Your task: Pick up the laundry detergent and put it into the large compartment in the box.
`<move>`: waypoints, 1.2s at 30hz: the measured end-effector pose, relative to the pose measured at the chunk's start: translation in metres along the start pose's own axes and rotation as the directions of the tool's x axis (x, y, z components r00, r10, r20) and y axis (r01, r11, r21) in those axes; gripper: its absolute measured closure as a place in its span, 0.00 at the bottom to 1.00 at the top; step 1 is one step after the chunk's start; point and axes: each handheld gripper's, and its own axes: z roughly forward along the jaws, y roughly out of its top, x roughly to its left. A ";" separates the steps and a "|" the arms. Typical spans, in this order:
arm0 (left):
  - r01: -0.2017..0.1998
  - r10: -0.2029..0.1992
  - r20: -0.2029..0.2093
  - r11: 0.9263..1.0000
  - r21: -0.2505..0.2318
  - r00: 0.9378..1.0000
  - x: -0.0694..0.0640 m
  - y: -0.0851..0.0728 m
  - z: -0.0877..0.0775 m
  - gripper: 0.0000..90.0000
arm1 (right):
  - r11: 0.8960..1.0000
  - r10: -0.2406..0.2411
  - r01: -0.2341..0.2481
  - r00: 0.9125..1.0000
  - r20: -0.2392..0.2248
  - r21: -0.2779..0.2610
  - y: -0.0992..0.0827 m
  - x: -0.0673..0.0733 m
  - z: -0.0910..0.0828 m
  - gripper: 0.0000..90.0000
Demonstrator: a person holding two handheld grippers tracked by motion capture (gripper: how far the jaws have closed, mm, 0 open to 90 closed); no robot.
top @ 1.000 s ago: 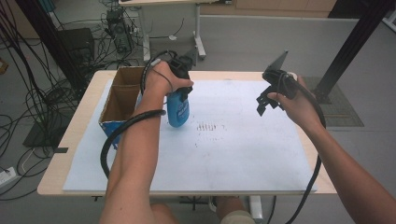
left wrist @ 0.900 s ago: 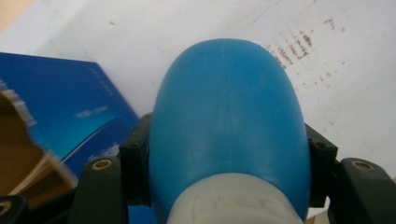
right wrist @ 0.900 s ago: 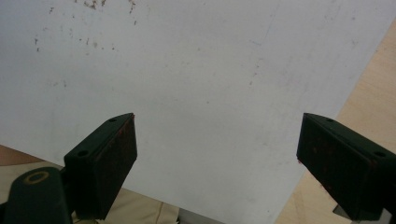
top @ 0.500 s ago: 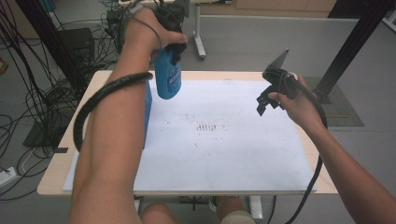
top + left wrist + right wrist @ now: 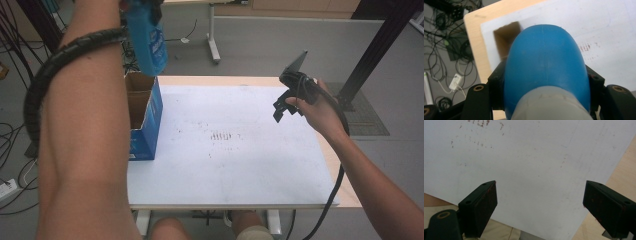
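Note:
A blue plastic bottle (image 5: pixel 147 42) with a pale printed label hangs high above the table's far left, over the open box. My left gripper (image 5: pixel 144 6) is shut on it at the top edge of the high view. In the left gripper view the bottle's rounded blue body (image 5: pixel 546 62) sits squeezed between the two black jaws of the left gripper (image 5: pixel 546 83), with a grey-white part nearest the camera. My right gripper (image 5: pixel 284 106) hovers over the table's right side. Its jaws stand wide apart with nothing between them, as the right gripper (image 5: pixel 540 205) shows over bare white sheet.
An open blue cardboard box (image 5: pixel 145 120) stands at the left edge of the white sheet (image 5: pixel 240 155), which covers a wooden table (image 5: pixel 347 180). Small dark marks (image 5: pixel 222 136) dot the sheet's middle. Cables and table legs lie on the floor beyond.
My left arm has lifted the blue bottle from the sheet beside the box to high above it. The right gripper has stayed where it was.

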 end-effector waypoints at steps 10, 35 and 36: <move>0.166 -0.166 -0.042 0.986 -0.016 0.985 0.038 -0.028 -0.014 0.42 | 1.000 -0.002 0.002 1.000 0.004 -0.006 -0.001 0.003 -0.004 0.13; 0.272 -0.272 -0.017 0.961 0.049 0.962 0.070 -0.037 0.053 0.42 | 1.000 0.003 -0.003 1.000 0.006 0.005 -0.003 0.000 0.001 0.13; 0.272 -0.272 -0.016 0.961 0.052 0.962 0.071 -0.037 0.056 0.42 | 1.000 0.003 -0.003 1.000 0.005 0.007 -0.003 -0.001 0.001 0.13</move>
